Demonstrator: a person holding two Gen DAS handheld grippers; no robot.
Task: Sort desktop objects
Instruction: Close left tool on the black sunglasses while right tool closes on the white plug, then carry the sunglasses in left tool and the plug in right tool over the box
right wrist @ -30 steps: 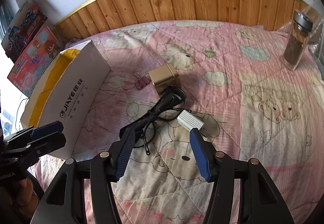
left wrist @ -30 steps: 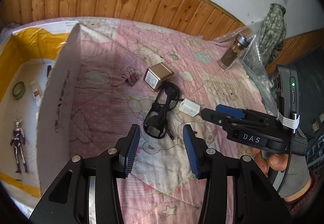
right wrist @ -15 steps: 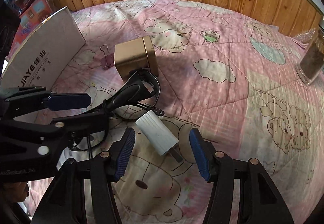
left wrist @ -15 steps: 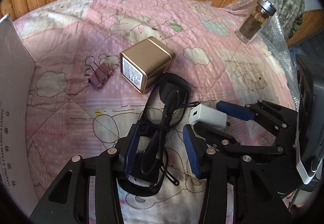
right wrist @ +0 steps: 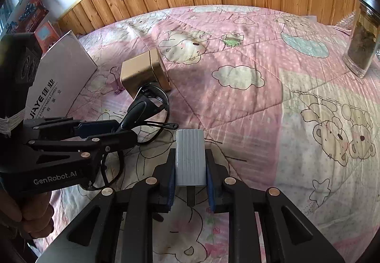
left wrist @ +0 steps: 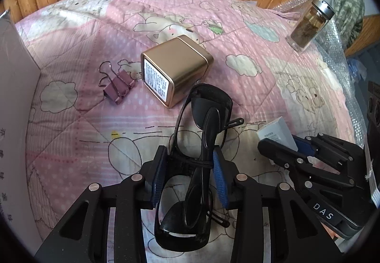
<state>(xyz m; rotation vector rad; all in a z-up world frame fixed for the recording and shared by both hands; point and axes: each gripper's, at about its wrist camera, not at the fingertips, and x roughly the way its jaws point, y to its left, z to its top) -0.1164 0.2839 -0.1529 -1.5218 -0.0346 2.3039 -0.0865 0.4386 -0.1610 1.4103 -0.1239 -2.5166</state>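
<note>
We have both grippers down on the pink quilt (left wrist: 237, 32) near its front edge, each closing on its own thing: the left gripper (left wrist: 190, 174) has its jaws narrowing around the folded black glasses (left wrist: 201, 134), the blue pads at the bridge and the crossed temples, while the right gripper (right wrist: 190, 176) is closing on the white ribbed charger (right wrist: 190, 156), whose sides its pads already touch. To do this well we would let both grips seat fully before lifting, since the glasses are thin and springy and could twist out if caught only by a temple; the charger looks squarely centred, so a straight lift should hold it. We would raise the two apart so the grippers, now just beside each other, do not knock. The white cardboard box (right wrist: 61, 73) stands at the quilt's left edge, and we cannot see inside it from here. The gold tin (left wrist: 175, 73) lies shut on its side toward the middle, with the purple binder clip (left wrist: 117, 87) just beside it. The glass jar (left wrist: 308, 25) near the far right corner holds something brown under a metal lid
</note>
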